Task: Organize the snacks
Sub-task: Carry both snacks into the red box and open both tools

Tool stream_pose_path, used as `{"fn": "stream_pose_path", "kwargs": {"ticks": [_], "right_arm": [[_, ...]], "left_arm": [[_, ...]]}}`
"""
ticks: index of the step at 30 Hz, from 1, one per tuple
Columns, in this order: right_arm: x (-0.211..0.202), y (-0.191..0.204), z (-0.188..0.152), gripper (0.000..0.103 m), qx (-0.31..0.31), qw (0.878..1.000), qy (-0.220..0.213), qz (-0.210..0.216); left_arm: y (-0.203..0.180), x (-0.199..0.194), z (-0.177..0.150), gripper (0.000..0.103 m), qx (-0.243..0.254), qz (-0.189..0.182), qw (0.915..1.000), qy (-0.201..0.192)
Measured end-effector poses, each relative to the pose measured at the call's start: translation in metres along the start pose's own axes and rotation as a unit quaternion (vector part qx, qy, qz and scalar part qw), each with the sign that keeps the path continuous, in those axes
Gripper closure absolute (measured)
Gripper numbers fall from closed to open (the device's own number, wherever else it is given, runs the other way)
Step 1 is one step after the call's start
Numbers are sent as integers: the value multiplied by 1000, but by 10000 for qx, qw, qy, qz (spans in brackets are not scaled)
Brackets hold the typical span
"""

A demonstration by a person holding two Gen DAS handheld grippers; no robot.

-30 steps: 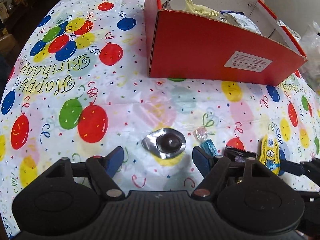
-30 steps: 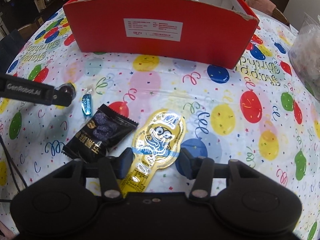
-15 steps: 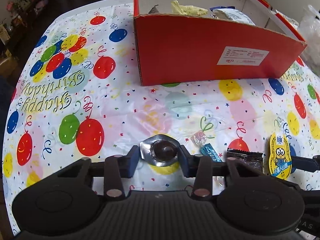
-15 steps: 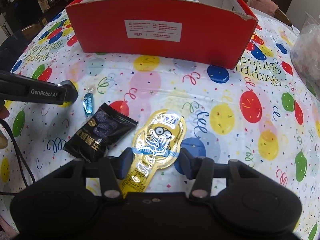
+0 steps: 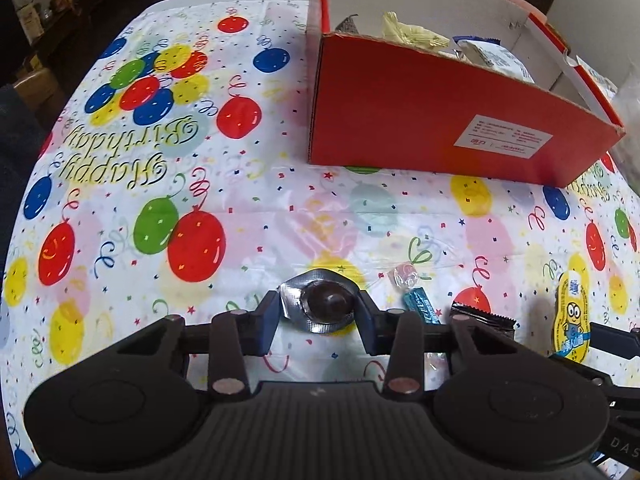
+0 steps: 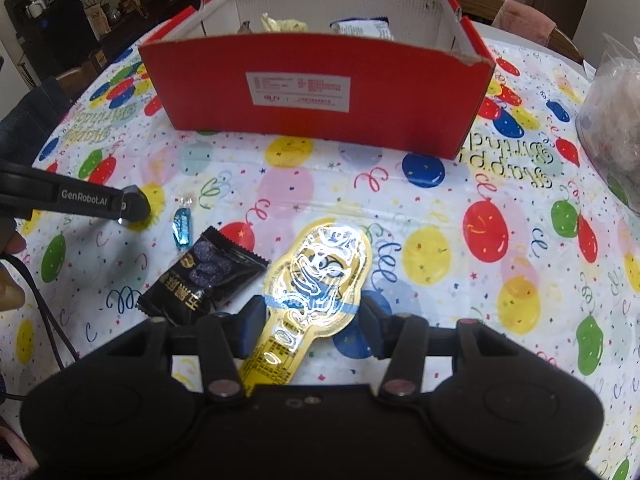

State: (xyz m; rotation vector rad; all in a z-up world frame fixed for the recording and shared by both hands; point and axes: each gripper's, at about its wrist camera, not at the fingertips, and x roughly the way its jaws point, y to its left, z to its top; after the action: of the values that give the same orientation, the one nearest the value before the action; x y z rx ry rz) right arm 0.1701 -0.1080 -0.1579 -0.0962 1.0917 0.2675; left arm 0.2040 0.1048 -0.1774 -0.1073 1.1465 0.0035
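Balloon-print "Happy Birthday" tablecloth (image 5: 152, 152) is spread over the table; dark furniture and clutter are seen at the far left in both views. Red cardboard box (image 6: 316, 84) is set at the far side, near wall labelled with a white sticker, white inside; a pale yellow wrapper and a white-blue packet are seen inside it; nothing more of the contents can be told.

Snacks are laid on the cloth near the grippers. Foil-cup chocolate (image 5: 322, 304): crinkled silver foil, dark round centre; it is framed by the left gripper (image 5: 320, 312), both blue pads pressed against the foil edges, jaws narrowed to the cup's width; whether it is lifted off the cloth cannot be told. Just right of it, a small clear-wrapped pink candy (image 5: 404, 276) and a blue wrapped candy (image 5: 420, 308) are seen, then a black sachet (image 6: 204, 276) with gold characters and dark fruit pictured.

Yellow minion-print lollipop pack (image 6: 316, 280): glossy, round head at the far end, narrow tail toward the camera; it is gripped by the right gripper (image 6: 312, 316) across the neck, left pad in contact, right pad at the pack's edge, jaws partly closed. Clear plastic bag (image 6: 612, 120) is seen at the far right edge.
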Motion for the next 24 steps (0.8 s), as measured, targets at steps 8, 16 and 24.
{"fn": "stream_pose_path", "kwargs": {"ticks": [8, 16, 24], "right_arm": [[-25, -12, 8, 54, -51, 9995, -310, 86], [-51, -24, 33, 54, -193, 9975, -643, 214], [-71, -48, 82, 54, -72, 9939, -1035, 361]], "left_arm": [[-9, -28, 2, 63, -137, -84, 9998, -108], [-25, -56, 18, 63, -101, -150, 9993, -333], [-40, -75, 54, 63, -43, -229, 9975, -671]]}}
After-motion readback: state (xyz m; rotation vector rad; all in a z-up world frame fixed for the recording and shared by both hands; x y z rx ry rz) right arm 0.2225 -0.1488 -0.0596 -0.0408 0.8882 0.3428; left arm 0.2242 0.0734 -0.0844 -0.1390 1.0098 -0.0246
